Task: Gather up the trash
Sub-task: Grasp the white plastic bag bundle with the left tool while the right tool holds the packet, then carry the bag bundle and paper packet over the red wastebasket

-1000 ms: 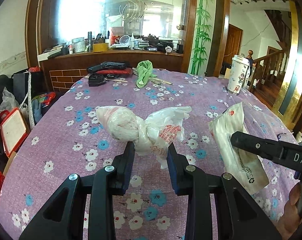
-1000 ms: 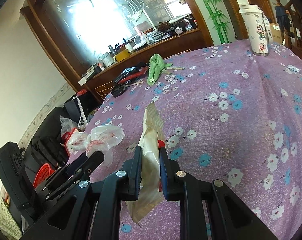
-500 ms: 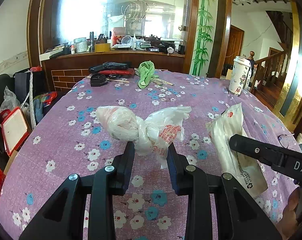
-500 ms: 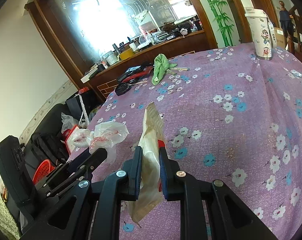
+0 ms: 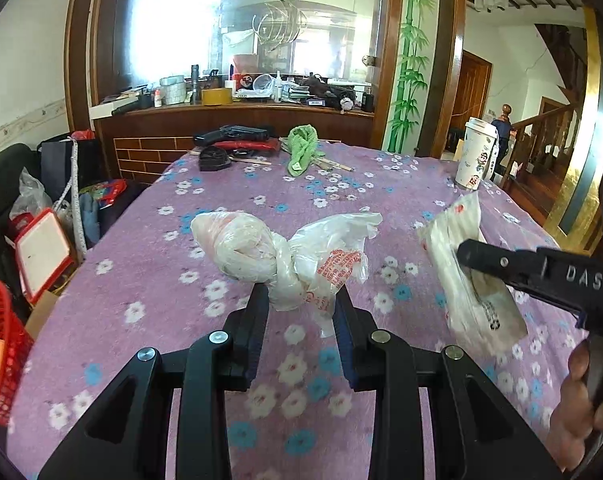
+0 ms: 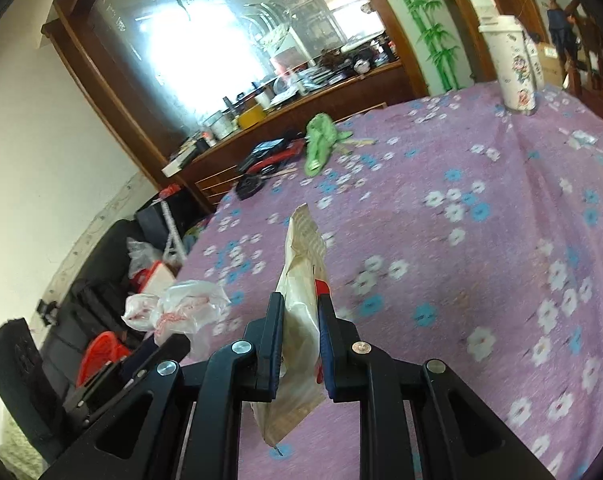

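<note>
My left gripper [image 5: 301, 300] is shut on a knotted clear plastic bag [image 5: 285, 252] with red print and holds it above the purple flowered tablecloth [image 5: 161, 272]. The same bag shows in the right wrist view [image 6: 177, 308], low on the left. My right gripper [image 6: 299, 308] is shut on a flat paper-and-plastic wrapper [image 6: 301, 280] that stands up between its fingers. That wrapper shows in the left wrist view [image 5: 457, 264], with the right gripper [image 5: 473, 258] reaching in from the right.
A tall white printed cup [image 5: 475, 154] stands at the table's far right. A green cloth [image 5: 303, 148], chopsticks and black and red items [image 5: 237, 140] lie at the far edge. A red basket [image 5: 1, 344] and bags sit off the table's left side.
Both grippers have risen slightly and moved forward with their loads still held. The far sideboard and cup look closer and the view tilts up a little.
</note>
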Available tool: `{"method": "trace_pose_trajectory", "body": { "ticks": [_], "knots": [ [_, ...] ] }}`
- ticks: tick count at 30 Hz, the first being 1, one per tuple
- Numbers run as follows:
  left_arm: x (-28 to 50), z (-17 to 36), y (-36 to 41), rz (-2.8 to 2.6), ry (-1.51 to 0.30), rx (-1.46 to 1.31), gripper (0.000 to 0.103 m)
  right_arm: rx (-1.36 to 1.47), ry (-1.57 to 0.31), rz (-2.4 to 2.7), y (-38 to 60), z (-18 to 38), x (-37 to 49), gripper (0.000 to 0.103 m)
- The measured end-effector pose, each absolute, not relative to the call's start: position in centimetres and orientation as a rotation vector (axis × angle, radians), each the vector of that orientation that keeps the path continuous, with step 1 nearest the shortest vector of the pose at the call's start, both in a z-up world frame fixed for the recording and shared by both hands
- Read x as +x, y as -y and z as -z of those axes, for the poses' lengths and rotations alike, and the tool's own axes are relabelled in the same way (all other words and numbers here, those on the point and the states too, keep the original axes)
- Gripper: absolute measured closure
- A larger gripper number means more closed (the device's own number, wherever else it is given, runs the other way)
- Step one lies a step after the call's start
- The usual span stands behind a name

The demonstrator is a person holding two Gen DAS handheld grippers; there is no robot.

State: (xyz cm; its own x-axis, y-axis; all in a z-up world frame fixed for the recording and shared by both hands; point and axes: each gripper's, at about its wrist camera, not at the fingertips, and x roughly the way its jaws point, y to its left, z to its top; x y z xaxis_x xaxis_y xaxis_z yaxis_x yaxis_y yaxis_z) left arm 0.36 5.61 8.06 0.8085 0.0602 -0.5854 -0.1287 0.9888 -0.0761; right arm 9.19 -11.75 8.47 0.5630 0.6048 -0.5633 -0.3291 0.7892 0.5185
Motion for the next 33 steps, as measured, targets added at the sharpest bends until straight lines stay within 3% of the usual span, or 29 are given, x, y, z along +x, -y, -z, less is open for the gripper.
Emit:
{"method": "trace_pose_trajectory", "body": {
  "ticks": [14,33],
  "knots": [
    [-8.8,-10.1,-10.5,-0.134,-0.617,-0.090,0.072,0.351,-0.767,-0.682,7.9,-10.6,-0.4,0.085],
    [-17.5,-10.5,-20.8,-0.285,-0.584,-0.190,0.072,0.201,-0.796,-0.825,-1.9,-12.9,-5.5,0.085]
  ]
}}
